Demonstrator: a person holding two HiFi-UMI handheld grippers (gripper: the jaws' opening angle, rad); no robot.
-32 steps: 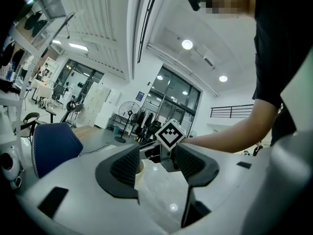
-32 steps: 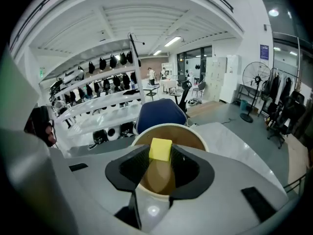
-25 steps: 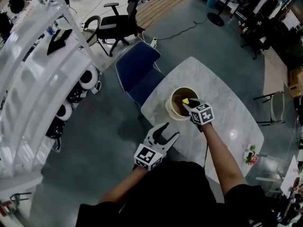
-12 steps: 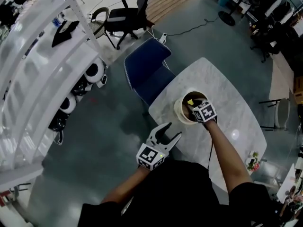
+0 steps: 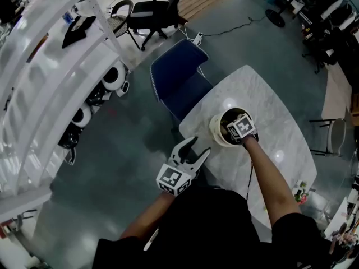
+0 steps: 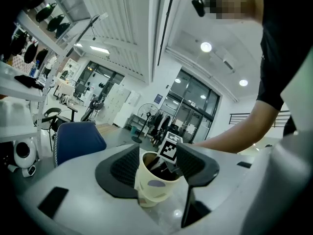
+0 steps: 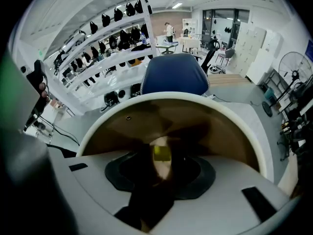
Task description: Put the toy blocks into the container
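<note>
A cream round container [image 5: 216,129] stands on the white marble table [image 5: 269,111]. My right gripper [image 5: 238,129] reaches down into it from the near side; its marker cube covers the opening in the head view. In the right gripper view the jaws [image 7: 161,166] sit inside the container's brown inner wall [image 7: 220,131], shut on a small yellow toy block [image 7: 161,153]. My left gripper [image 5: 199,148] hovers open and empty at the table's near left edge. In the left gripper view, the container [image 6: 151,182] shows between the wide jaws, well ahead of them.
A blue chair [image 5: 179,77] stands at the table's far left corner. White shelving [image 5: 45,77] runs along the left, and a black office chair [image 5: 151,7] stands behind. A small flower ornament [image 5: 297,186] sits near the table's right edge.
My right gripper has gone lower into the container, and the yellow block at its tip no longer shows in the head view. The left gripper has barely moved.
</note>
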